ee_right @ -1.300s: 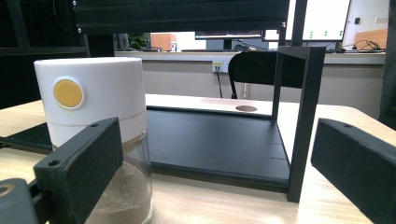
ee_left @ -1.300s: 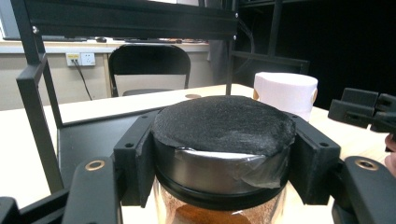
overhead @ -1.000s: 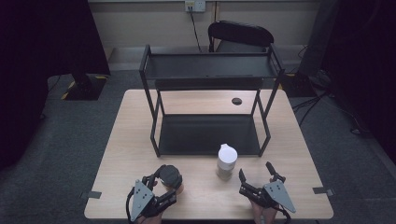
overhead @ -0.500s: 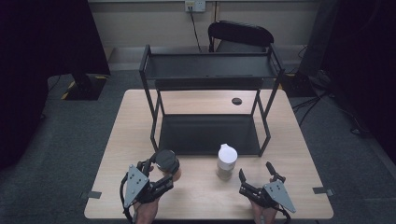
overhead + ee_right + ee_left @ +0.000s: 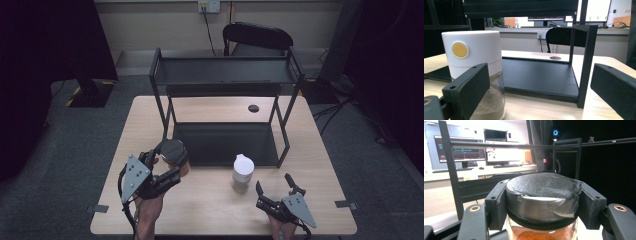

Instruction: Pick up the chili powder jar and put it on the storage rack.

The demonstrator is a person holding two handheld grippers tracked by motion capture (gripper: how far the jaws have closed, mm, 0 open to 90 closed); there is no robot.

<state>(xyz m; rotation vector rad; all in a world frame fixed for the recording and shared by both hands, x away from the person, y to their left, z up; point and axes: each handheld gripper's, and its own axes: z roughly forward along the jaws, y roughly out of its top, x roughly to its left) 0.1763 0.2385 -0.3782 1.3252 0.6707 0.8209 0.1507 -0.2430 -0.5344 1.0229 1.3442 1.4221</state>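
Note:
My left gripper [image 5: 170, 161] is shut on a glass jar with a dark grey lid [image 5: 172, 149] and holds it above the table's left front, near the shelf's left front post. Its jaws clamp the lid [image 5: 543, 192] from both sides, with orange-brown powder below. A white-lidded jar [image 5: 243, 172] of tan powder stands on the table in front of the shelf. My right gripper [image 5: 274, 186] rests open near the front edge, just right of that jar. The white lid with a yellow dot [image 5: 471, 50] sits beyond its left jaw, untouched.
A black two-tier metal shelf [image 5: 225, 90] stands at the middle and back of the wooden table [image 5: 210, 200]. A round cable hole [image 5: 253, 108] lies behind it. A black chair [image 5: 257, 37] stands beyond the table. Tape marks sit at the front corners.
The left gripper has lifted the dark-lidded jar off the table and carried it up and forward toward the shelf. The right gripper and the white-lidded jar have stayed in place.

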